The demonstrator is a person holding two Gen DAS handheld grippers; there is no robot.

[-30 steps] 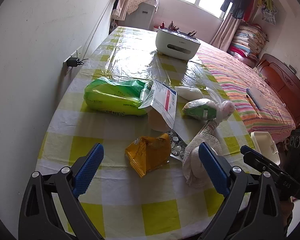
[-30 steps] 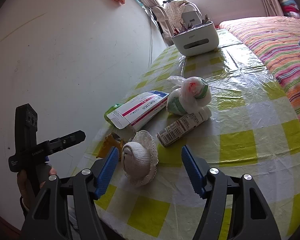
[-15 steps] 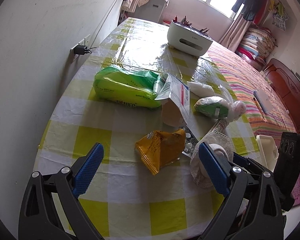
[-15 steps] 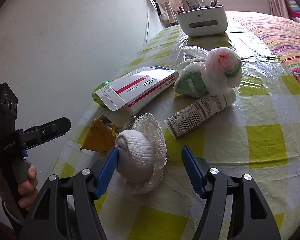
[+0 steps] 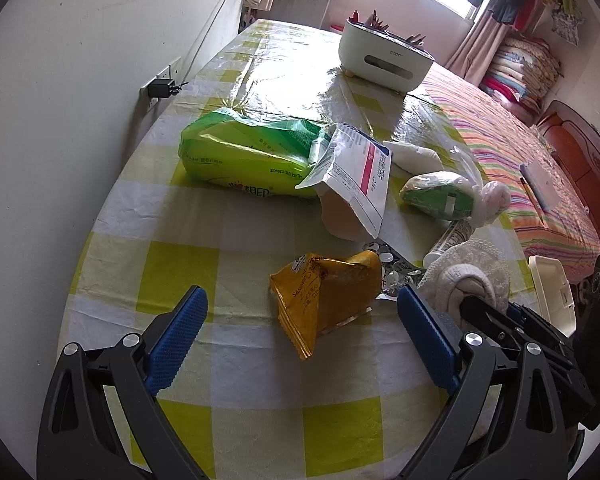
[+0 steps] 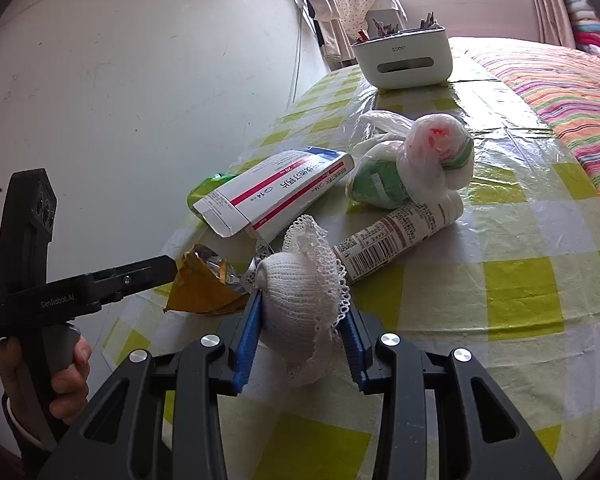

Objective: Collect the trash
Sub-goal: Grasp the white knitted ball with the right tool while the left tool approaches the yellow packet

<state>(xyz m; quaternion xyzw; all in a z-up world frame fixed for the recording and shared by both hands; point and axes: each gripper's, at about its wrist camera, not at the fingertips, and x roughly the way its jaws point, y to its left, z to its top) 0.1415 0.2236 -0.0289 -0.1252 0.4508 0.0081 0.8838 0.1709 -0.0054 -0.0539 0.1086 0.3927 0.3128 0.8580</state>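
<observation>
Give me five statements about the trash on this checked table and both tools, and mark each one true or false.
1. The right tool has the white lace-edged bundle between its blue pads. True; its jaws are closing on it.
2. The left tool grips the yellow wrapper. False; its jaws stand wide open, with the wrapper lying on the table between and beyond them.
3. The barcoded tube stands upright. False; it lies on its side.
4. The red-striped carton has an open end flap. True.
5. The white organiser box sits at the near table edge. False; it is at the far end.
</observation>
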